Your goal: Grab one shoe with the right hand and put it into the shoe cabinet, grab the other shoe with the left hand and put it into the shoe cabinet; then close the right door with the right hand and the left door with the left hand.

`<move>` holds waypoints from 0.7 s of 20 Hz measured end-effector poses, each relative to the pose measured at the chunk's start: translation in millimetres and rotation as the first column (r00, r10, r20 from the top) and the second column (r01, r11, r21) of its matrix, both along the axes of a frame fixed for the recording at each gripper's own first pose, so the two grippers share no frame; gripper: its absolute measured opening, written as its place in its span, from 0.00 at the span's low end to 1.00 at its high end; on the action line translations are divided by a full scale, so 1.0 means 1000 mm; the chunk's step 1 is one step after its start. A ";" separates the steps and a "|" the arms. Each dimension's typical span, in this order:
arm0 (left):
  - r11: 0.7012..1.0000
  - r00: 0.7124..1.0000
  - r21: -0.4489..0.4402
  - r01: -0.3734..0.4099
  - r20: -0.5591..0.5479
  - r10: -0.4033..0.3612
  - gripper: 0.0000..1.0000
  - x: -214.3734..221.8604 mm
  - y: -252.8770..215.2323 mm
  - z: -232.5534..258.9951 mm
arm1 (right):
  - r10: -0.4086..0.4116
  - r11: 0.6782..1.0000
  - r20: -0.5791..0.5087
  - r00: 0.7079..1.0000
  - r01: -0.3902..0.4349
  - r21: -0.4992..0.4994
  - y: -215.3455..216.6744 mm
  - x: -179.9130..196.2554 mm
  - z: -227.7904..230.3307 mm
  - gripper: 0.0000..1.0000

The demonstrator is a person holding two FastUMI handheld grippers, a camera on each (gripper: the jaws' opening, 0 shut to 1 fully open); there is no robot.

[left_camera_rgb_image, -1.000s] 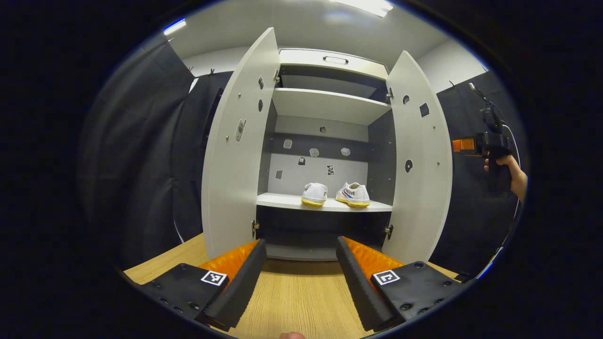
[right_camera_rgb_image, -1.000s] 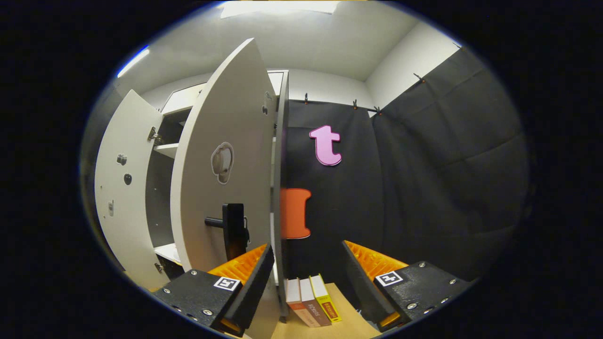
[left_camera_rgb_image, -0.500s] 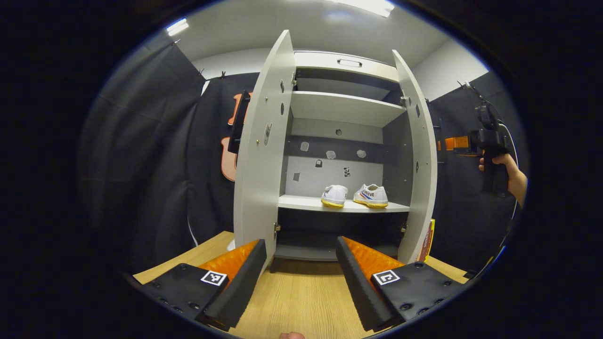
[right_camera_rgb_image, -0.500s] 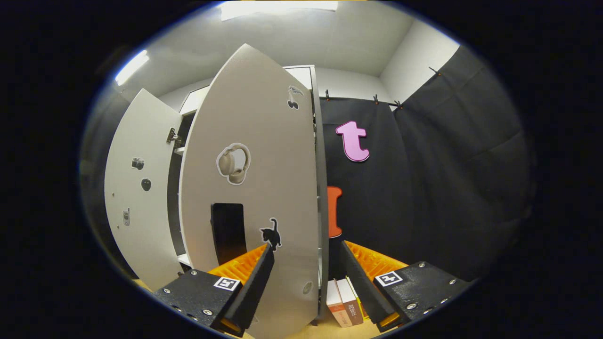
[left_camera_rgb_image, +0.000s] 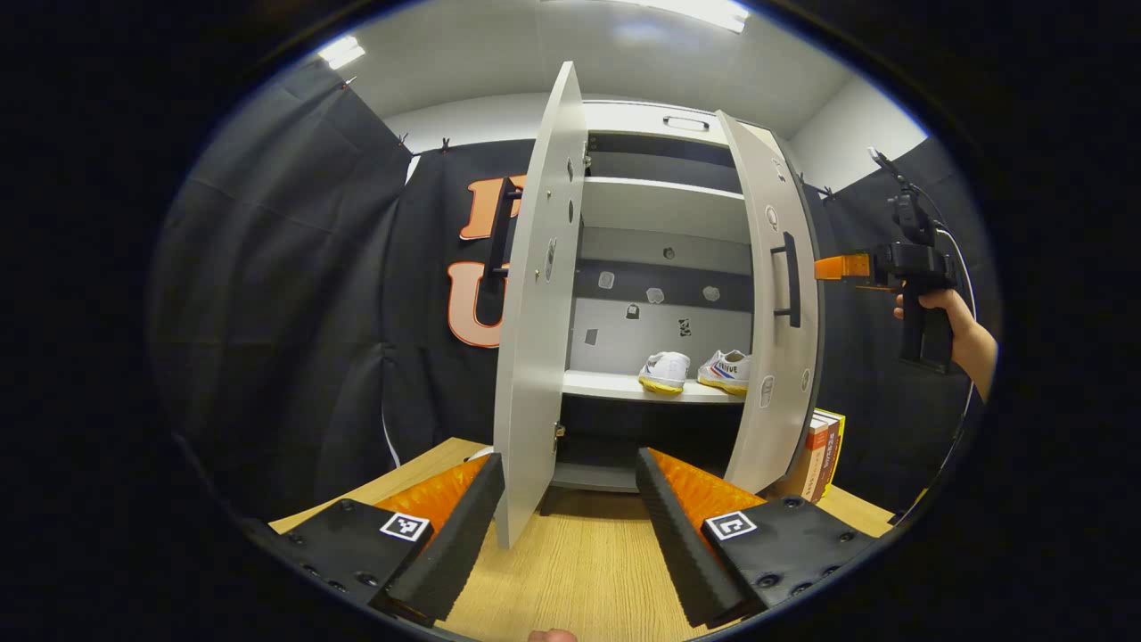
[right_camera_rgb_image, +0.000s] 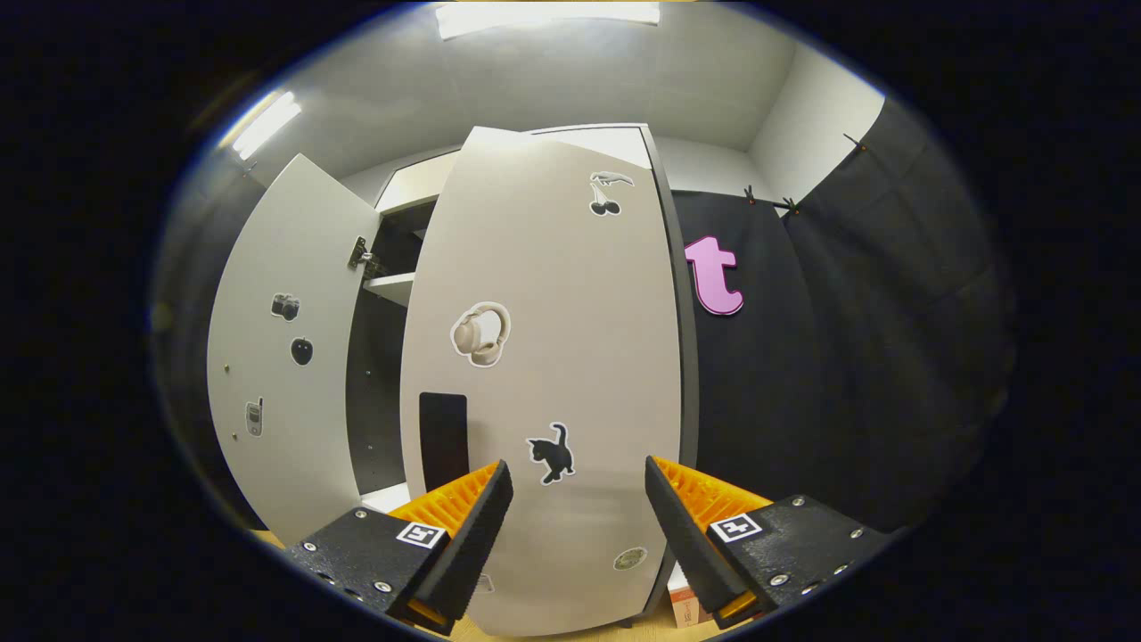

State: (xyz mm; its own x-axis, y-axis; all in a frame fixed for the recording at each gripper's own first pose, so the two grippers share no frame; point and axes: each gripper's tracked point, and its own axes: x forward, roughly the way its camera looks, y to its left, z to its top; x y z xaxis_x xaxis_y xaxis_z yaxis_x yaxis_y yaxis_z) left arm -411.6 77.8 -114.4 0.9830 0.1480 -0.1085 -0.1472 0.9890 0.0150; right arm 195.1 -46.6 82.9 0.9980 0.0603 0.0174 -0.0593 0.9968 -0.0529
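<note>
Dark-curtained booth with a white shoe cabinet (left_camera_rgb_image: 664, 143) on a wooden desk (left_camera_rgb_image: 579, 571), two shoes (left_camera_rgb_image: 695, 370) side by side on its middle shelf (left_camera_rgb_image: 606, 385), stowing apparently done. Two doors: right door (right_camera_rgb_image: 544, 374) swung partway shut, apparently pushed by the right tongs (right_camera_rgb_image: 575, 535), spread wide and empty; left door (left_camera_rgb_image: 535, 339) ajar. Left tongs (left_camera_rgb_image: 566, 526) wide, empty, straddling that door's lower edge, probably for closing.

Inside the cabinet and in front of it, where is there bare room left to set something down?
Free: the shoe shelf left of the two shoes, the upper shelf, and the wooden tabletop before the cabinet. Crowded: the shelf's right end, and beside the right door, where books stand.
</note>
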 end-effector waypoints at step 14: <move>0.994 0.994 0.000 0.108 0.003 -0.108 0.94 0.016 -0.041 0.004 | -0.042 0.999 0.014 0.999 0.042 0.010 -0.002 -0.118 -0.015 0.92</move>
